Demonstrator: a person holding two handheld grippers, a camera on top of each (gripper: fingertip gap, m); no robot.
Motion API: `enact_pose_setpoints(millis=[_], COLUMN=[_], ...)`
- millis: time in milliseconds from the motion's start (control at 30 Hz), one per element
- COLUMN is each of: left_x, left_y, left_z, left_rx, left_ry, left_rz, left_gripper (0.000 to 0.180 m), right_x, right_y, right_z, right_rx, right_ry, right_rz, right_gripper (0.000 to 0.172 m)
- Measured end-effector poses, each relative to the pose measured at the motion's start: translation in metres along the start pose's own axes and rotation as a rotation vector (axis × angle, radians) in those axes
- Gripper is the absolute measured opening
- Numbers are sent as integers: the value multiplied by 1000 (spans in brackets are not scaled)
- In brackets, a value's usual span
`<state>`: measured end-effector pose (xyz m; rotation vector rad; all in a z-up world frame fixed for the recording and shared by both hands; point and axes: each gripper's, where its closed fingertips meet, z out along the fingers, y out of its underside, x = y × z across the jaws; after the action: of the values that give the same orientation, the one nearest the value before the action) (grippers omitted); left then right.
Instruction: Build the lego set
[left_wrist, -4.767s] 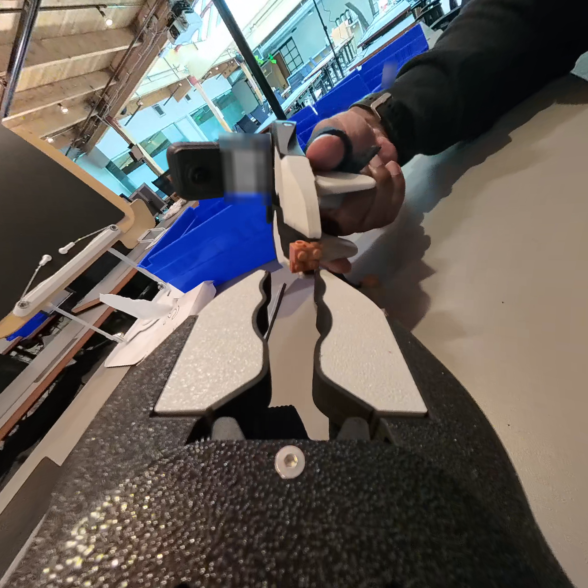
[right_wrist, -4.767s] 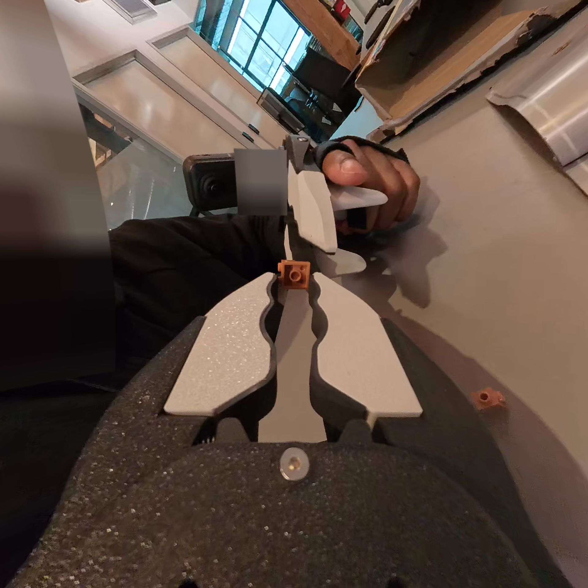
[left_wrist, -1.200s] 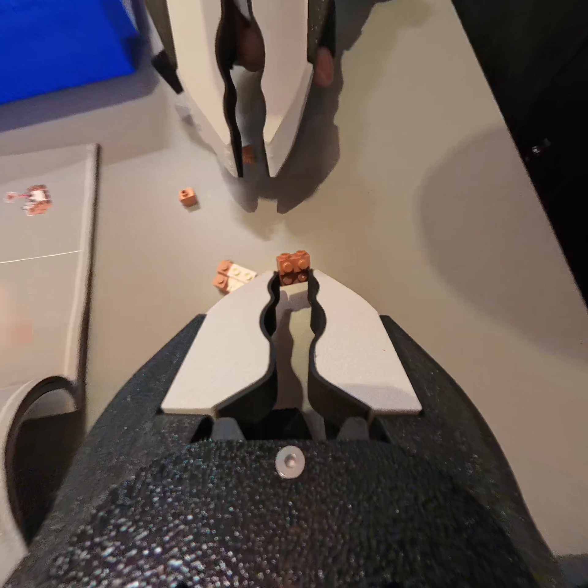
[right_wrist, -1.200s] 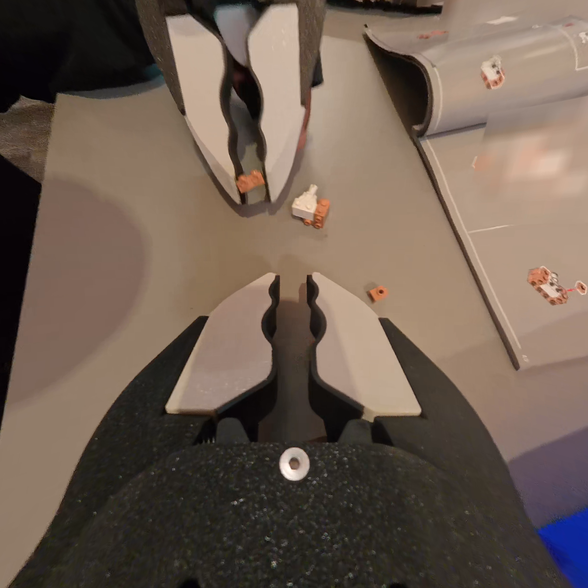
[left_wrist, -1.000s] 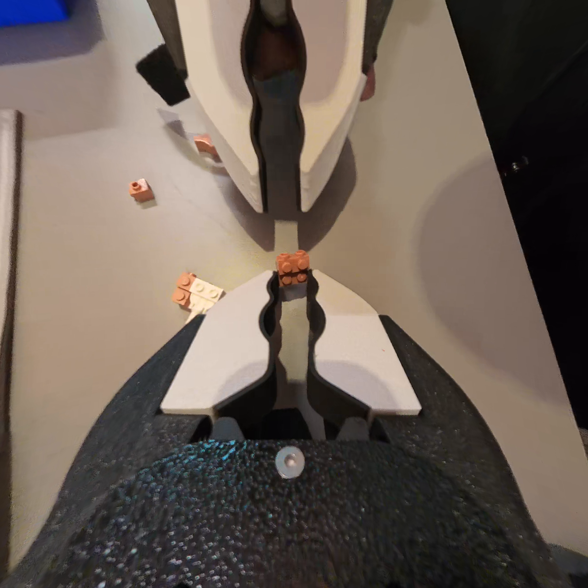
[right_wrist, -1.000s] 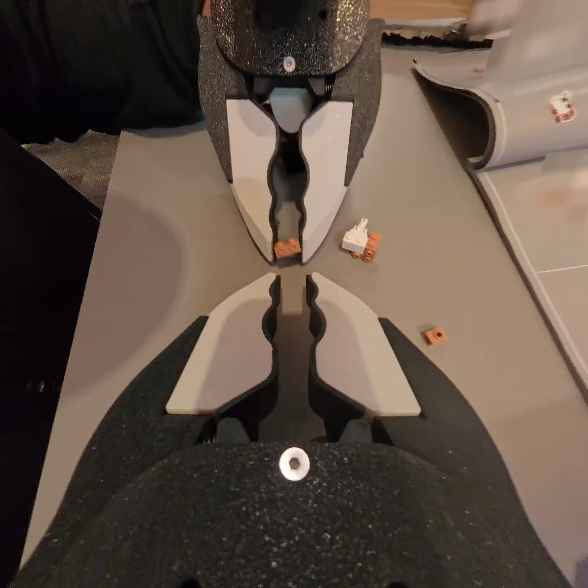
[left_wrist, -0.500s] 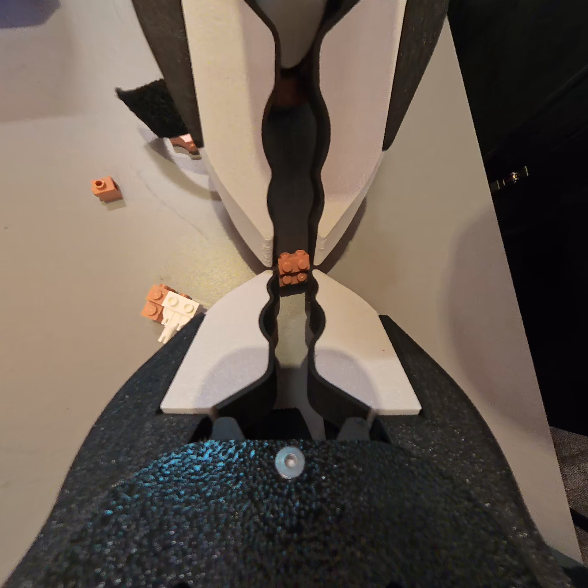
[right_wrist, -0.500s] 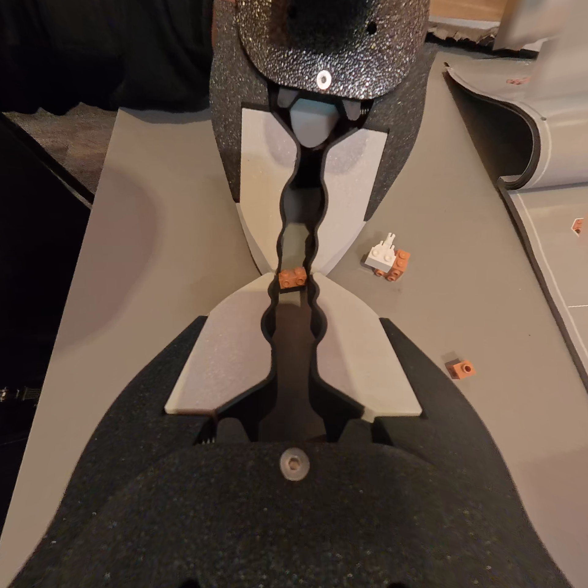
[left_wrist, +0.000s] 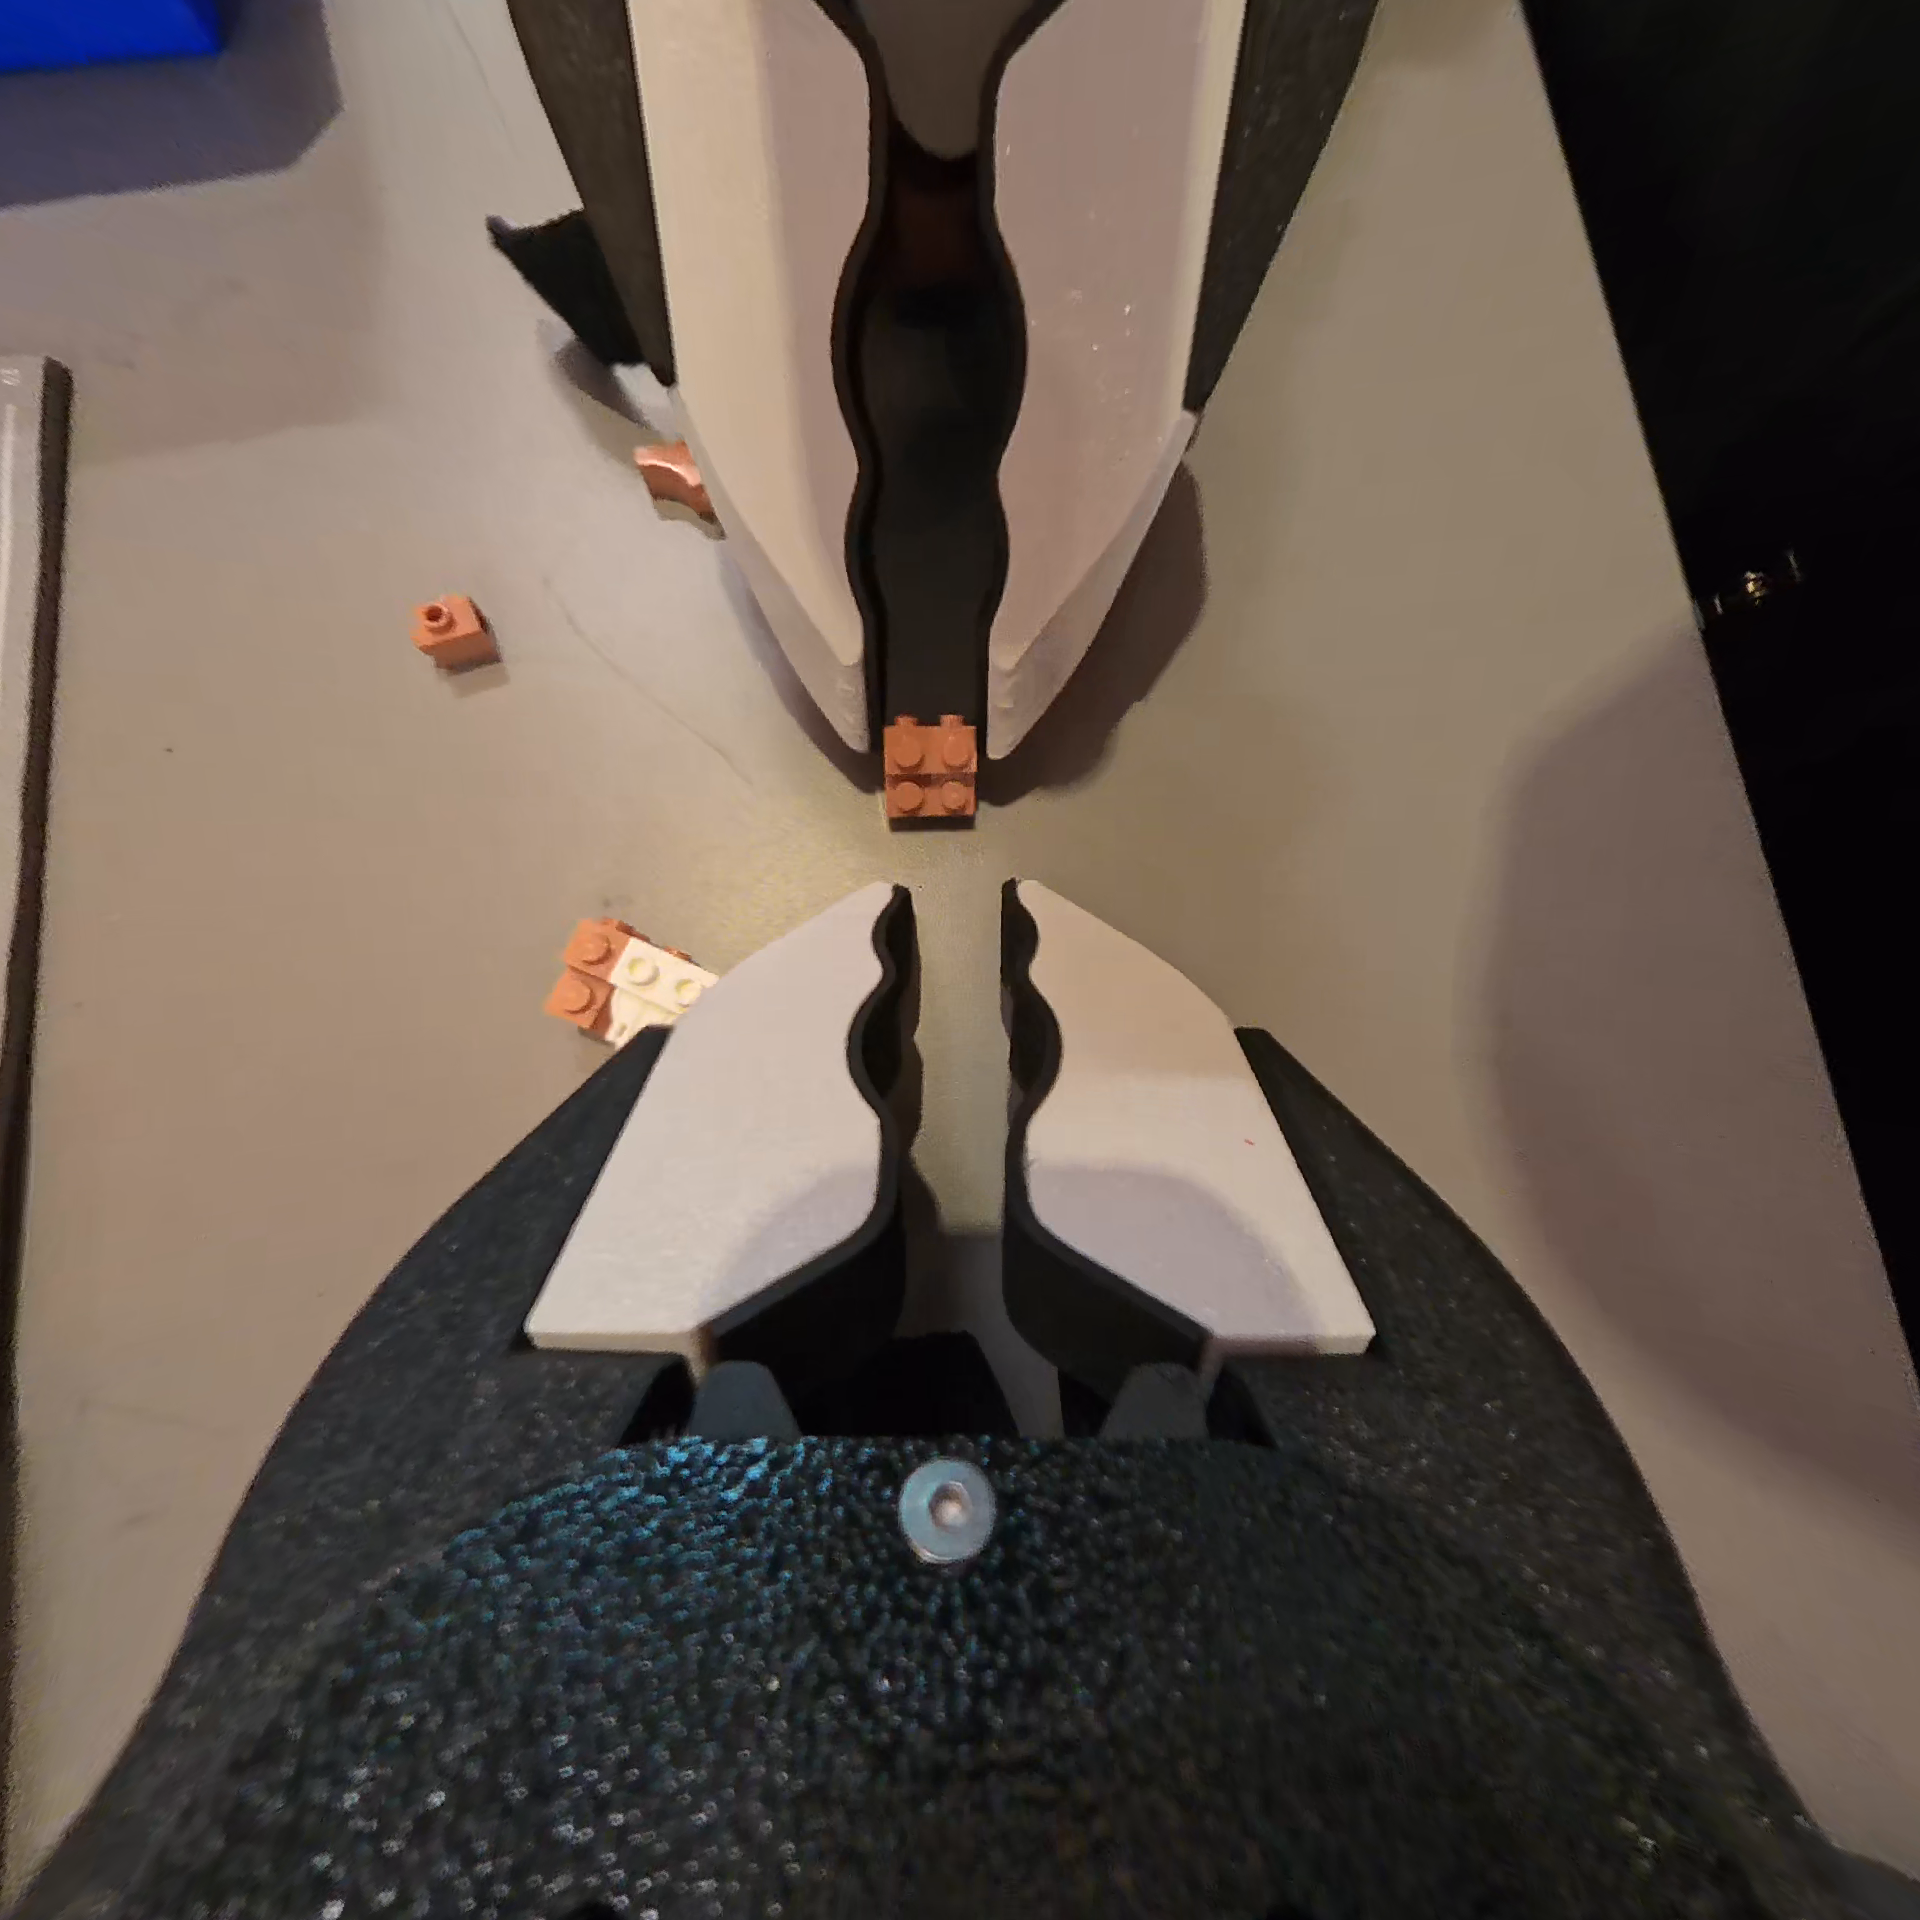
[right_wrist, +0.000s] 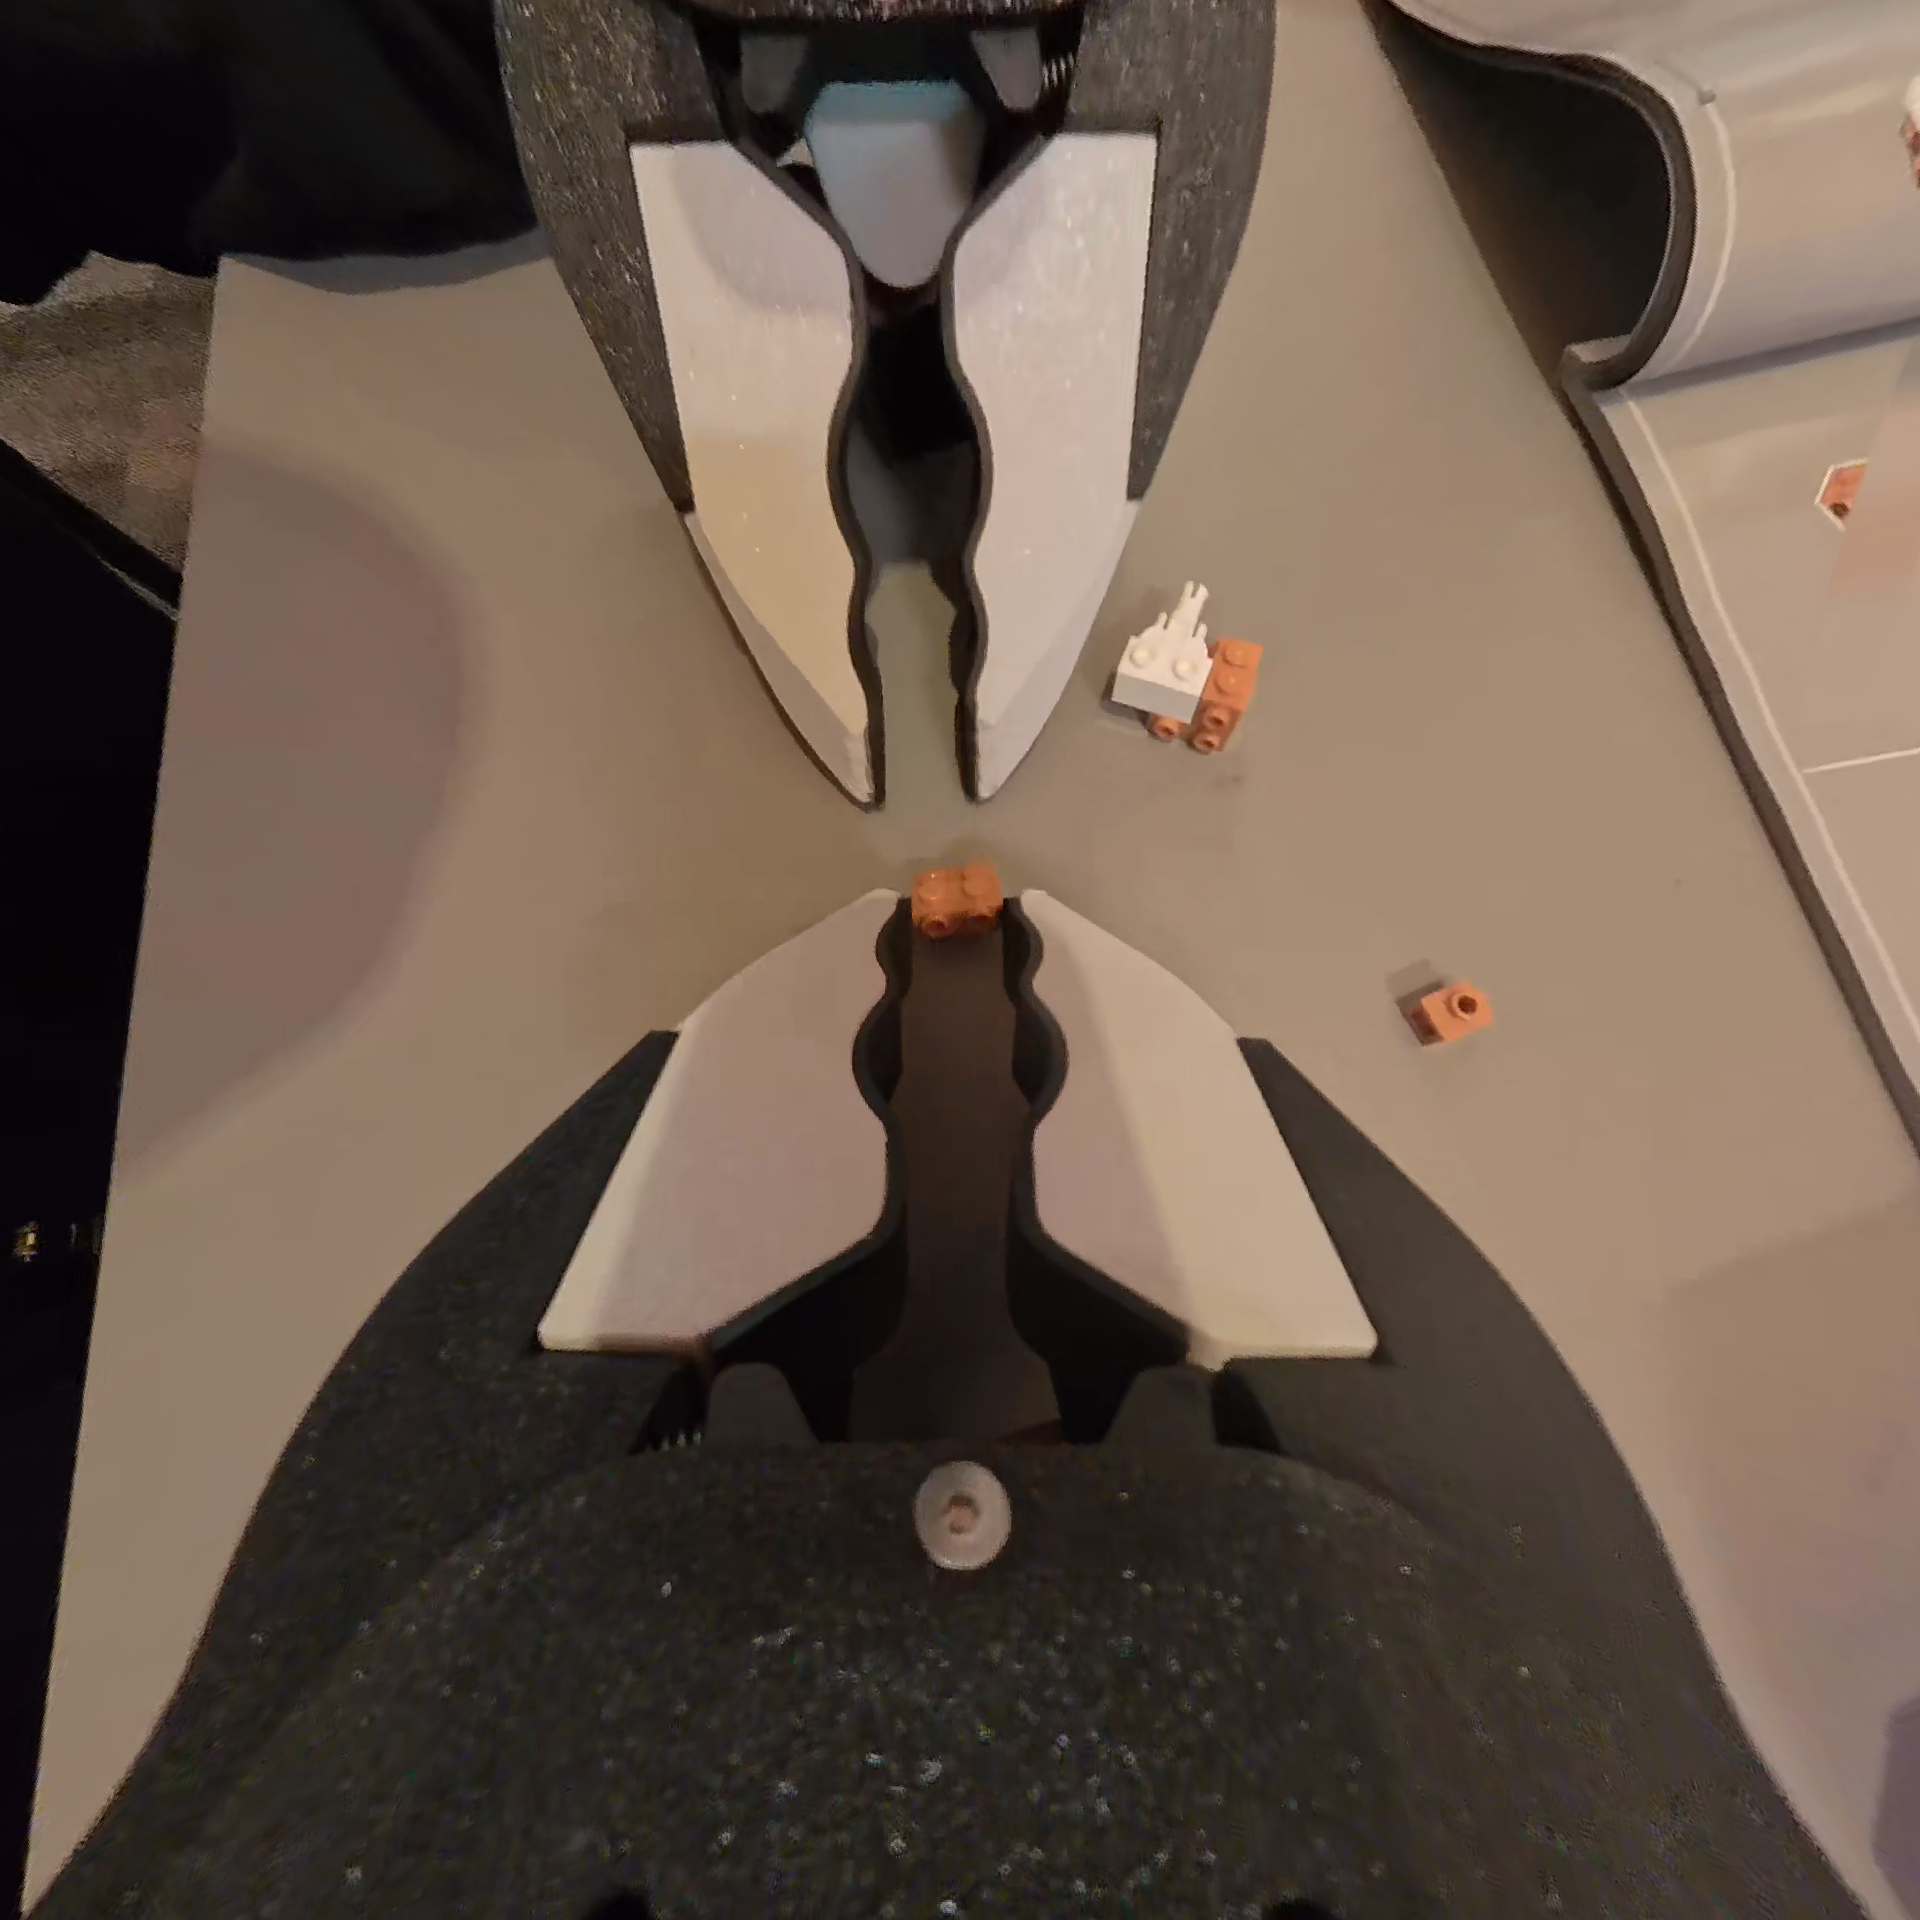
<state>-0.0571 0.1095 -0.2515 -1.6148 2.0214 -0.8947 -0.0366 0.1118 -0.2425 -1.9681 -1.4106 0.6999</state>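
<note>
**Two grippers tip to tip over a grey table**

The grey table (right_wrist: 436, 727) ends in darkness at one long edge; a raised grey mat (right_wrist: 1766, 623) borders the other. The left gripper (left_wrist: 956, 904) has its fingers slightly apart with nothing between them. The right gripper (right_wrist: 956, 904) is clamped on an orange brick stack (left_wrist: 932, 774). A white-and-orange brick cluster (right_wrist: 1190, 681) and single orange brick (right_wrist: 1449, 1013) lie beside the mat.
</note>
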Motion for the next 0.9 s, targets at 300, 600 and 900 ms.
enact_pose_setpoints(millis=[300,600,900], left_x=[-3,-2,-3], left_y=[-11,-13,-13], left_z=[-7,-6,-7], left_rx=[83,96,103], left_ry=[-20,-21,-19], left_rz=[44,55,50], left_gripper=[16,16,16], right_x=[7,7,7], right_y=[8,8,7], right_z=[-3,-4,-5], right_rx=[-28,-25,-12], right_ry=[3,12,1], right_rz=[26,1,9], right_gripper=[17,17,17])
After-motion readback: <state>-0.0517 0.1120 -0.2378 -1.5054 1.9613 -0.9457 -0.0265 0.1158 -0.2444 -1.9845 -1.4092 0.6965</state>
